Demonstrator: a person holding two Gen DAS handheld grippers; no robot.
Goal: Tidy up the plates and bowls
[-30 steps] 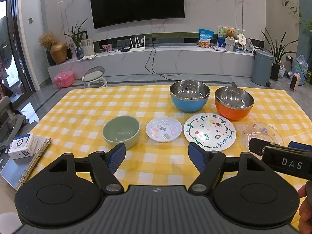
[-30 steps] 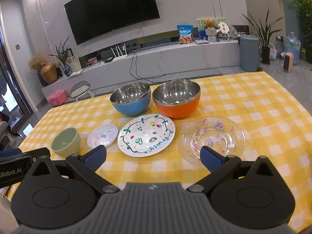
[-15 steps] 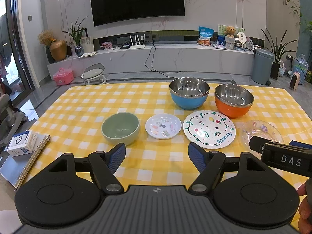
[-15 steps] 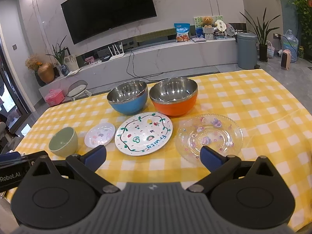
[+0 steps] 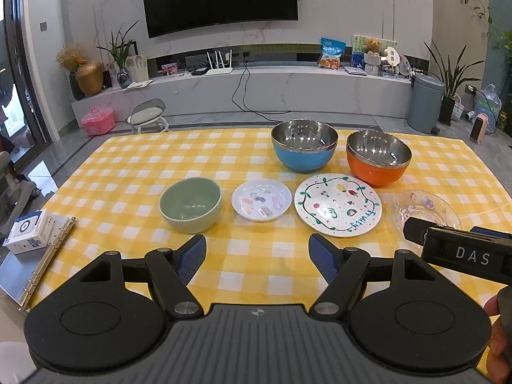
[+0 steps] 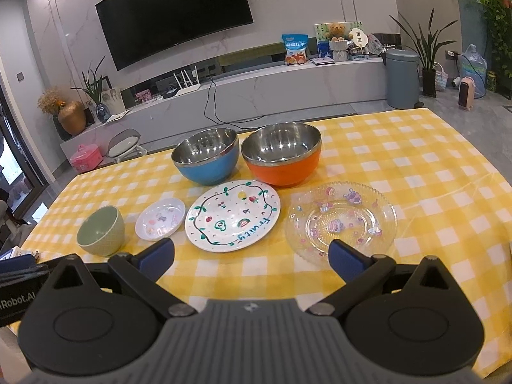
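Note:
On the yellow checked table stand a green bowl [image 5: 190, 204], a small white plate [image 5: 261, 199], a large painted plate [image 5: 338, 204], a clear glass plate [image 6: 341, 219], a blue steel bowl [image 5: 304, 145] and an orange steel bowl [image 5: 378, 157]. My left gripper [image 5: 257, 256] is open and empty, above the near table edge in front of the small plate. My right gripper [image 6: 251, 253] is open and empty, just short of the glass plate and painted plate [image 6: 232, 219]. The right gripper's body shows at the right of the left wrist view [image 5: 460, 256].
A ring binder [image 5: 41, 262] and a small white box [image 5: 30, 235] lie off the table's left edge. The tablecloth [image 6: 416, 166] stretches to the right of the dishes. A TV wall, low shelf and grey bin [image 6: 402, 78] stand far behind.
Both grippers have drifted slightly; the dishes sit a little lower and nearer in the right wrist view. Nothing was grasped or moved.

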